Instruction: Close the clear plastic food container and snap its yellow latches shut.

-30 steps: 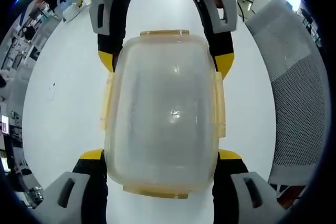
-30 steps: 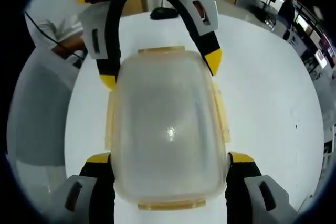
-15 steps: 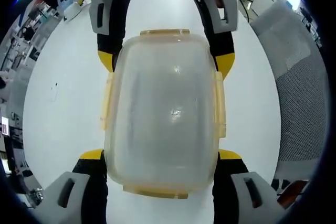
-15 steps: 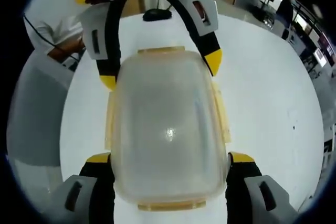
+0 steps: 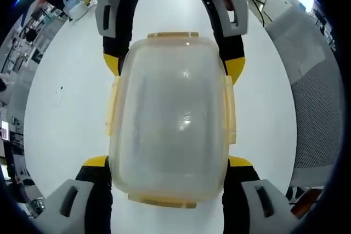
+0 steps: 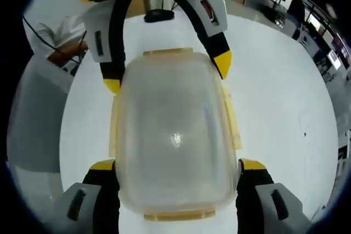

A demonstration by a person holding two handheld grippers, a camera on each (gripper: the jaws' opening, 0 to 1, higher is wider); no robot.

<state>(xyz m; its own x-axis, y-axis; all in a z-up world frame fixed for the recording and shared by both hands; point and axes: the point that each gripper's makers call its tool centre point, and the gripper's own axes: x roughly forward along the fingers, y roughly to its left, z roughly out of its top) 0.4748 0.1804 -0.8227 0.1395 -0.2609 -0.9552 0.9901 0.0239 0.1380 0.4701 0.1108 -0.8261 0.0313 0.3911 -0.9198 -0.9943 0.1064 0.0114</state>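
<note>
— Two hand-held grippers, what do we have them doing?

— Our left hand-held gripper (image 5: 168,160) has its jaws spread wide, one on each side of the box (image 5: 170,116). The yellow tips sit right at the near corners of the box, so we are pinching it there.

— And the right hand-held gripper (image 6: 176,163)?

— Same thing from the far end. Its jaws are spread around the box (image 6: 173,132) too, tips against the corners.

— Where is the box?

— On the white table (image 5: 66,108), between our two grippers. In each view we see the other gripper across the top.

— Is the lid (image 5: 175,80) on?

— Yes, it sits on top. We see yellow latches (image 5: 229,108) along the sides and at both ends. They look flat against the box, but we cannot tell if they are snapped.

— Anything else?

— We see a grey chair (image 5: 310,97) by the table.
</note>
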